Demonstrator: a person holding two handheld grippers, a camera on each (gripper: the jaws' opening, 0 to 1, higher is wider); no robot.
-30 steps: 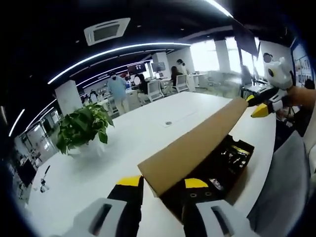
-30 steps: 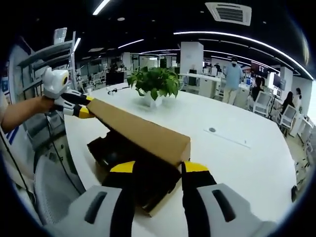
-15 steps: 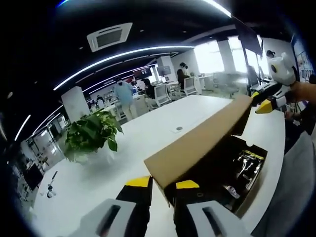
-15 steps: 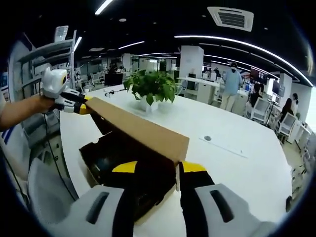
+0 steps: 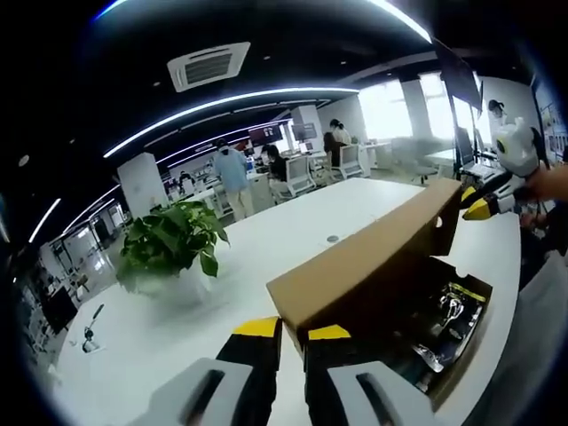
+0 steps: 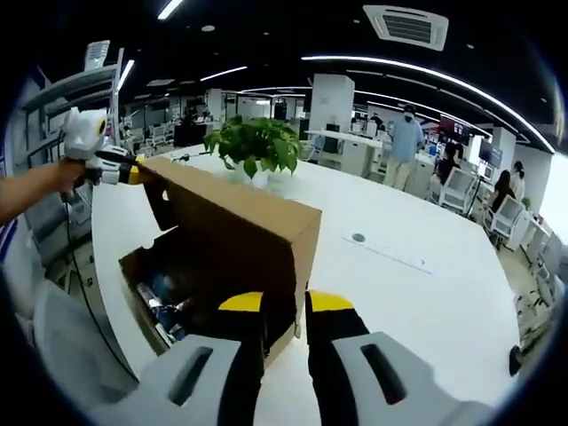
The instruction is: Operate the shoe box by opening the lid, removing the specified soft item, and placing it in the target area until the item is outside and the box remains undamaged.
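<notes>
Cardboard lid [image 5: 373, 266] of the shoe box [image 6: 142, 288] was raised off the base, tilted up like a flap, one gripper at each end. Left gripper [image 5: 293, 335], bottom centre of the left gripper view, had its fingers narrow and pinched on the lid's near corner. Right gripper [image 6: 284, 306], bottom centre of the right gripper view, did the same at the opposite corner. Box base sat on the white desk [image 6: 417, 284], lower left of the right gripper view. Inside looked dark, with something shiny; I couldn't pick out the soft item [image 5: 444, 311] for sure. Potted plant [image 6: 253, 151] stood well apart, farther back on the desk.

Risks as I judged them: both ends pinched hard, so uneven lifting could twist or crease the lid, or tear it wherever it still joins the base. Base sat near the desk edge; a pull could drag it off.
</notes>
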